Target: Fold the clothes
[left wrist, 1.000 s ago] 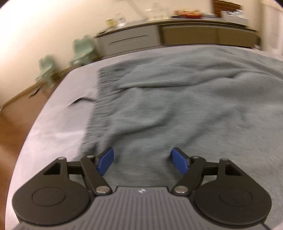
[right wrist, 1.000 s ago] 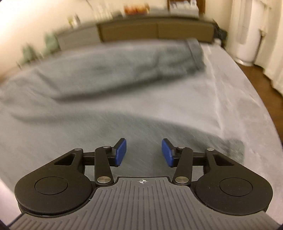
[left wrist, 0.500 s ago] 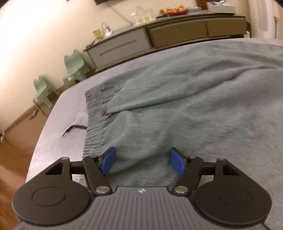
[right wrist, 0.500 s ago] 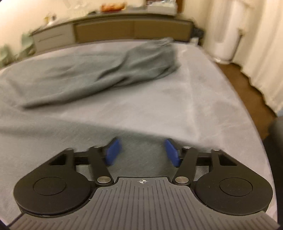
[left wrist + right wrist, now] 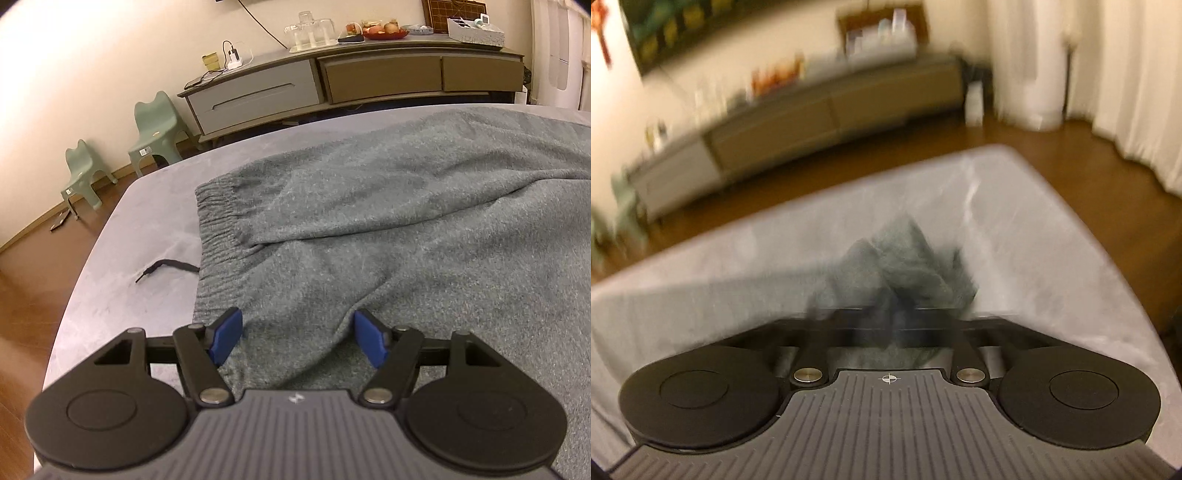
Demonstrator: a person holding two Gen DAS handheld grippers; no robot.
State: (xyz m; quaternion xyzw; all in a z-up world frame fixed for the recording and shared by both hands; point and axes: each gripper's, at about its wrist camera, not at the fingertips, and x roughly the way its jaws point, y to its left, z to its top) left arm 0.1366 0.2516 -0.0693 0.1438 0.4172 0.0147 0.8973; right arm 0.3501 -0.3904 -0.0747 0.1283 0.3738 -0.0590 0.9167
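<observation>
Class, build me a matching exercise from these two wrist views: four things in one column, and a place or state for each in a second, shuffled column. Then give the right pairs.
Things:
1. left gripper
2. right gripper
3. black drawstring
4. green chairs

Places or states:
A. on the wooden floor by the wall
B. shut on a bunch of grey fabric
C. open, blue pads either side of the grey trousers
D. lying on the bed sheet beside the waistband

Pairs: 1-C, 2-B, 3-D, 4-A
</observation>
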